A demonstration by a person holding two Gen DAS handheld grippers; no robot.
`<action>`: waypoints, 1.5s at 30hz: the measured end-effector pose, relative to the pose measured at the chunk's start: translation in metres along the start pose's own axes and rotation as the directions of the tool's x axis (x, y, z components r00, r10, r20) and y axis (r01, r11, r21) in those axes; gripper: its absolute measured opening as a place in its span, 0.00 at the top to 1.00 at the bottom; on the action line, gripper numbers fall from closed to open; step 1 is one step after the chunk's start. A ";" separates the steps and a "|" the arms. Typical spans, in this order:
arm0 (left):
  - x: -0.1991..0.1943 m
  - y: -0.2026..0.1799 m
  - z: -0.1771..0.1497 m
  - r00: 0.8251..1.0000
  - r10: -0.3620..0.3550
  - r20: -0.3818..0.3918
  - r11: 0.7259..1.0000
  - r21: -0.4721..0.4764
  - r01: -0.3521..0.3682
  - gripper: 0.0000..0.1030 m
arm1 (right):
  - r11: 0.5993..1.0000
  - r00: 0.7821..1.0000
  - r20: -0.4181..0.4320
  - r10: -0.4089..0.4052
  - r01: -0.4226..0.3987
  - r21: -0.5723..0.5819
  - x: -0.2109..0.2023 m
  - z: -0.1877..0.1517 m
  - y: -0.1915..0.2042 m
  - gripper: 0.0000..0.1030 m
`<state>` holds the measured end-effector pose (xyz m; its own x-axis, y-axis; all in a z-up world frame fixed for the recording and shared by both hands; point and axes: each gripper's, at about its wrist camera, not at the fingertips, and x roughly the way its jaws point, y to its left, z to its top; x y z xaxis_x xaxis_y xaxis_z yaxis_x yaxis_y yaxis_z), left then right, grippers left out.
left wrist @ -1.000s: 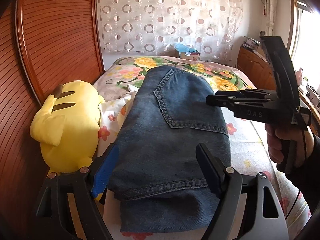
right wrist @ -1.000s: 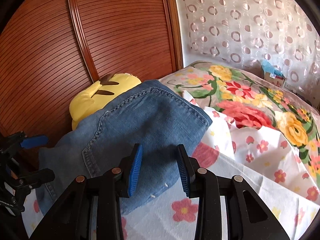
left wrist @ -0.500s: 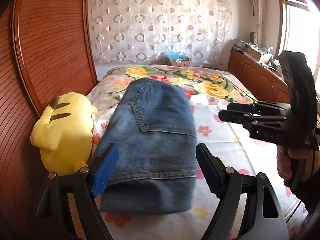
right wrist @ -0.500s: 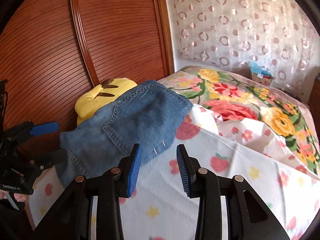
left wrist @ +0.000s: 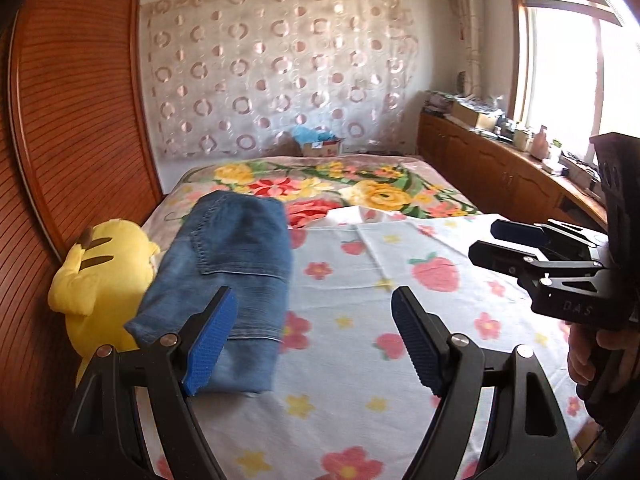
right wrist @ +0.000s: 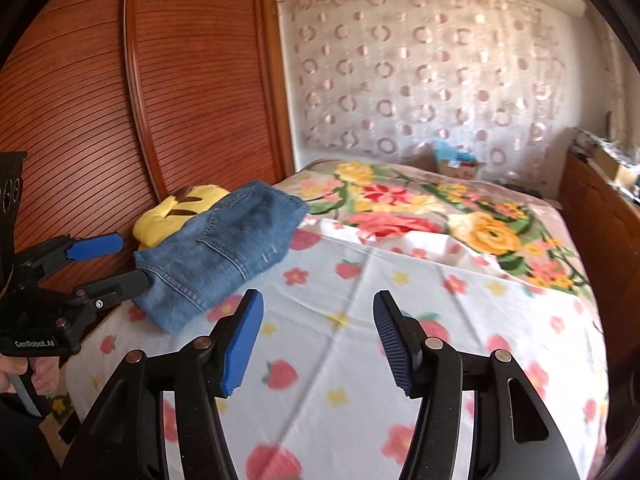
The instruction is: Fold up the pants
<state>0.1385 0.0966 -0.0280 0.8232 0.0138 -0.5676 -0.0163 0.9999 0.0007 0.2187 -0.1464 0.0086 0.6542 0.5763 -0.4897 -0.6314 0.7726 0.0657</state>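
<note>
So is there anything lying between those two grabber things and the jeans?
Nothing visible. The folded jeans lie on the sheet with bare sheet between them and both open grippers, left and right. The yellow plush sits beside the jeans, on their far side.

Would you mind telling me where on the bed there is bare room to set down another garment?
The strawberry-print sheet lies bare to the right of the folded jeans, up to the floral blanket behind. The left edge is crowded: the jeans lie against the yellow plush toy by the wooden wardrobe. Both hand-held grippers are open and hold nothing.
</note>
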 end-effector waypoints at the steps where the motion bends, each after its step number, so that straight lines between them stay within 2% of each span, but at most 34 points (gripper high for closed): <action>1: -0.004 -0.006 -0.001 1.000 -0.004 0.004 1.000 0.007 0.004 0.22 | 1.000 1.000 0.006 -0.014 0.014 0.005 -0.010 -0.005 0.001 0.40; 7: -0.026 -0.034 -0.005 0.999 -0.005 0.033 1.000 0.025 0.004 0.22 | 0.995 0.995 0.049 -0.088 0.086 0.049 -0.059 -0.027 0.009 0.30; 14: -0.047 -0.058 -0.010 0.998 0.039 0.058 0.999 0.034 -0.041 0.22 | 0.983 0.982 0.101 -0.162 0.151 0.102 -0.111 -0.047 0.021 0.27; 21: -0.068 -0.071 -0.013 0.995 0.028 0.096 0.999 0.029 -0.031 0.22 | 0.971 0.966 0.140 -0.219 0.202 0.132 -0.146 -0.062 0.040 0.26; 28: -0.083 -0.077 -0.013 0.993 0.028 0.118 0.999 0.018 -0.031 0.22 | 0.960 0.949 0.176 -0.263 0.239 0.145 -0.161 -0.073 0.057 0.26; 35: -0.088 -0.078 -0.013 0.991 0.034 0.126 0.999 0.019 -0.037 0.22 | 0.958 0.946 0.178 -0.270 0.245 0.151 -0.164 -0.083 0.065 0.26; 45: -0.089 -0.077 -0.013 0.991 0.035 0.127 0.999 0.017 -0.037 0.22 | 0.958 0.944 0.187 -0.273 0.249 0.142 -0.167 -0.084 0.048 0.26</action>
<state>0.0592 0.0185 0.0122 0.8877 0.0497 -0.4577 -0.0372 0.9987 0.0363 0.0447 -0.2280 0.0205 0.8676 0.3831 -0.3170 -0.3832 0.9214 0.0649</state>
